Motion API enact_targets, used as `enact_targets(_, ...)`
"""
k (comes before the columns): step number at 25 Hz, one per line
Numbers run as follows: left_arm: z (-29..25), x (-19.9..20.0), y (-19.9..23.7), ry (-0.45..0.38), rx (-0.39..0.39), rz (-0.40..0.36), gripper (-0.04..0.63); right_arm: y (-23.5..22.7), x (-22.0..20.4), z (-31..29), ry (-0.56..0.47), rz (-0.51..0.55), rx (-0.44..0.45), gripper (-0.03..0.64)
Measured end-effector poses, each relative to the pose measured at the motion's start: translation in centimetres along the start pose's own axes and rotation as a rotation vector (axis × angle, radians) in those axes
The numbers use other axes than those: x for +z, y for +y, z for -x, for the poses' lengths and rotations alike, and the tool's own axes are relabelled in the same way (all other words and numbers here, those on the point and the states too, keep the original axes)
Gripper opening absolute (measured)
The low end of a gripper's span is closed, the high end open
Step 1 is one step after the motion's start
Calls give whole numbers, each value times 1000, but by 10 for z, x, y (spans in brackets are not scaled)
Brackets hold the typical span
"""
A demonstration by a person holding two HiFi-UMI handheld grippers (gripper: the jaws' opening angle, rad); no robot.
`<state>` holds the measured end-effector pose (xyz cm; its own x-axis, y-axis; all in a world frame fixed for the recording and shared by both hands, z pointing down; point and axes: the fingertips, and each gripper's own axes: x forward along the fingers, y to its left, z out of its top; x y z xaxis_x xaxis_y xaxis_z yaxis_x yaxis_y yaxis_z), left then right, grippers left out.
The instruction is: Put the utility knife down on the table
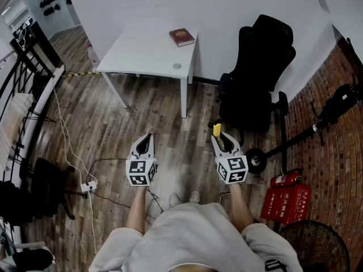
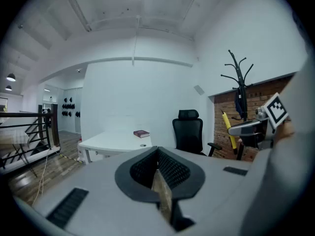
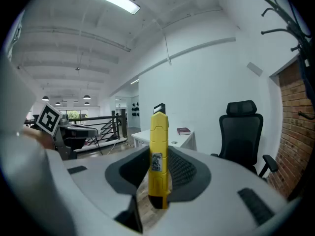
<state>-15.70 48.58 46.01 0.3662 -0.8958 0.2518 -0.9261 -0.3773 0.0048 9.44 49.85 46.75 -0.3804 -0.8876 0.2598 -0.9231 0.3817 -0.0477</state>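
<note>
Utility knife [image 3: 159, 154]: yellow body, black tip and butt, small label mid-body, standing upright. Right gripper [image 1: 221, 141] clamped on its lower half, jaws partly apart. Left gripper [image 1: 146, 141] jaws together, empty. White table [image 1: 142, 55] well ahead; red book [image 1: 181, 37] near its far right corner.

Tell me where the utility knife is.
The utility knife is clamped in the right gripper, right of centre in the head view, above the wooden floor, short of the white table and near the black chair.
</note>
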Motion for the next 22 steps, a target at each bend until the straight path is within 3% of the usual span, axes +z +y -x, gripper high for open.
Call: enact_targets(22,-21,-1,-52,10,18,-11,6,-39,-15,12,7,-17,56,110)
